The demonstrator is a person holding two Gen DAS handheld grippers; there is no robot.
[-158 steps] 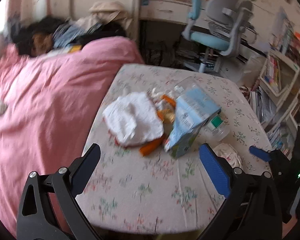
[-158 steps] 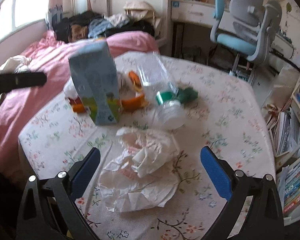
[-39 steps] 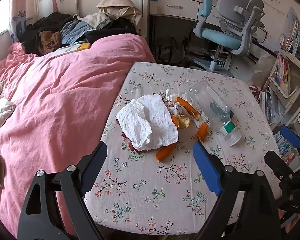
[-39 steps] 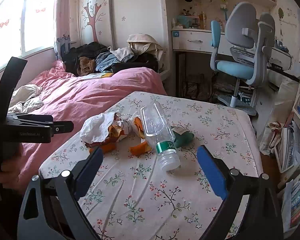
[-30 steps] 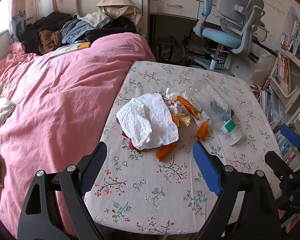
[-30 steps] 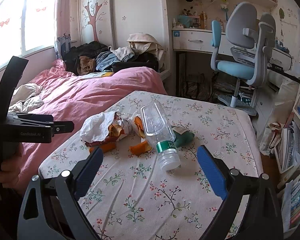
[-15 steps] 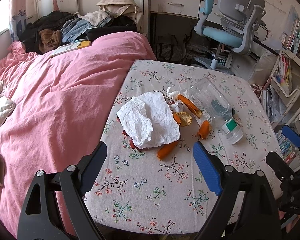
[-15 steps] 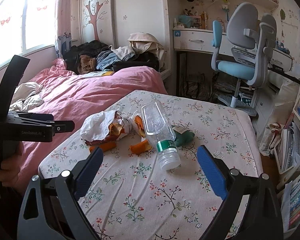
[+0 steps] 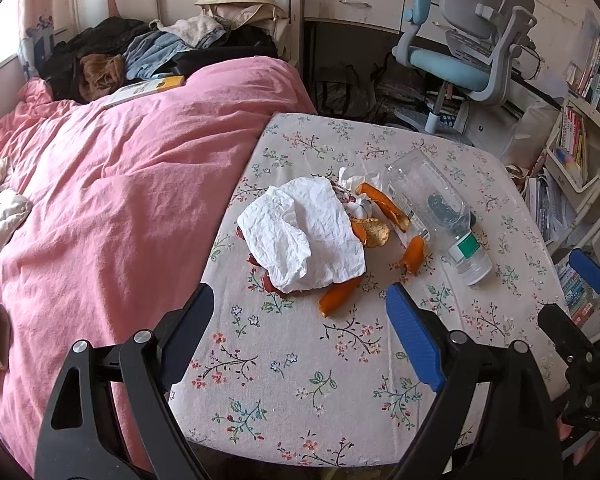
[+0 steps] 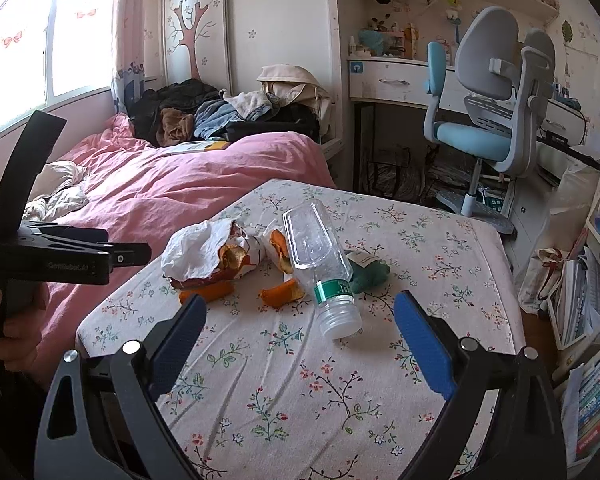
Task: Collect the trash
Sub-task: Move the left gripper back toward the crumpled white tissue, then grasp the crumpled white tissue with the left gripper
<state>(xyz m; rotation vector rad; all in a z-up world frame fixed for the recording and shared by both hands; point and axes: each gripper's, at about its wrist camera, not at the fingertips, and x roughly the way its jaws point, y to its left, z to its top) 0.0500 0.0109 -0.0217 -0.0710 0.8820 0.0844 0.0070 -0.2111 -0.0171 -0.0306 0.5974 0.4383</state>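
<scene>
Both grippers hang over the near edge of the table [image 9: 284,380] with nothing between their blue pads: the left gripper [image 9: 300,320] is spread wide and empty, and the right gripper [image 10: 300,332] is likewise released. Judging by what lies there, the collecting is far from done, since a whole cluster of trash sits on the flowered tablecloth. A clear plastic bottle [image 10: 320,268] lies on its side near the middle of the table with its open neck toward the near edge. To the bed side of the bottle are a crumpled white paper [image 9: 304,236] covering a reddish wrapper, and several pieces of orange peel [image 9: 338,296], some touching the bottle. A dark green scrap [image 10: 368,272] is tucked against the bottle's far side. No bin or bag for the trash shows clearly in either view. The left gripper tilts steeply down toward the paper, while the right one points more shallowly at the bottle; a person's hand [image 10: 16,336] grips the left tool's handle.
</scene>
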